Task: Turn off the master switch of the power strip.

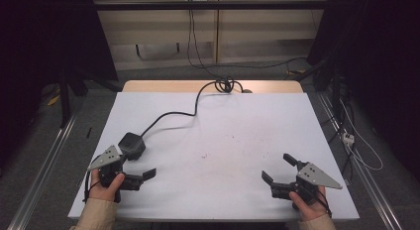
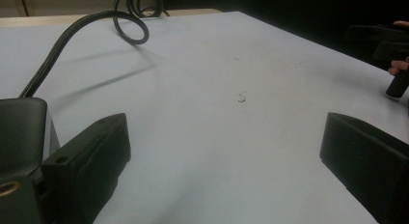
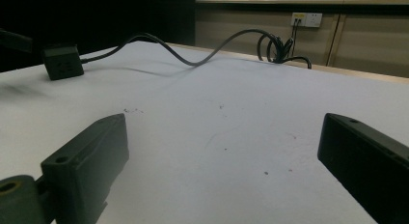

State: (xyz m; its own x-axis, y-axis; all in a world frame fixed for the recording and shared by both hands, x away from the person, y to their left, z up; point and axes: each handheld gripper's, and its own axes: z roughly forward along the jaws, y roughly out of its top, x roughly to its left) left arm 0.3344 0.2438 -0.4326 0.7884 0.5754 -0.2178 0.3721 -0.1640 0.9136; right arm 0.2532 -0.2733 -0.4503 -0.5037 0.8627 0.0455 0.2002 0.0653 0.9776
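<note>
The small black square plug box [image 1: 131, 143] with its long black cable [image 1: 171, 116] sits on the white tabletop [image 1: 233, 141], at the left of the high view, just beside the left tool [image 1: 143, 163]. That tool is spread wide with nothing in it, likely so it can go around the box. The right tool [image 1: 278, 169], low at the right, is spread wide too, empty and far from the box, as if waiting.

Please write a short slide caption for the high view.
Two open hand-held grippers, left and right, rest on a white table near a black power cube.
</note>
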